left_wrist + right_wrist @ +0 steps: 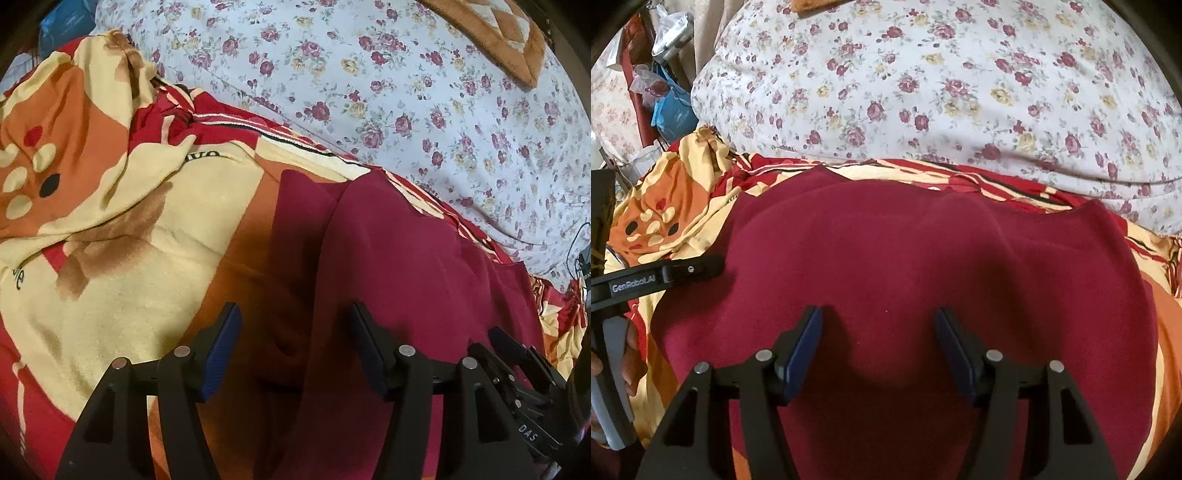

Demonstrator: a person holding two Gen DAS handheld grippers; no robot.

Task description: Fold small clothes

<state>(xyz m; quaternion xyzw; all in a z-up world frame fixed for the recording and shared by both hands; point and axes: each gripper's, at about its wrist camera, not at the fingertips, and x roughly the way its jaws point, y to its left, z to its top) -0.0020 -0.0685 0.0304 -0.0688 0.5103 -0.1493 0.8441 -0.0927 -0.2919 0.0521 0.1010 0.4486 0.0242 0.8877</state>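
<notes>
A dark red garment (905,251) lies flat on a patterned blanket; it also shows in the left wrist view (406,258). My left gripper (293,314) is open and empty, low over the garment's left edge. My right gripper (879,317) is open and empty, just above the middle of the garment. The left gripper's body (661,275) shows at the left of the right wrist view, beside the garment's left edge. The right gripper's body (517,354) shows at the lower right of the left wrist view.
The red, orange and cream blanket (110,240) covers the bed and bunches at the left (668,206). A floral white sheet (942,92) lies beyond the garment (424,92). An orange pillow (491,33) sits far back. Bags and clutter (665,92) stand off the bed's left.
</notes>
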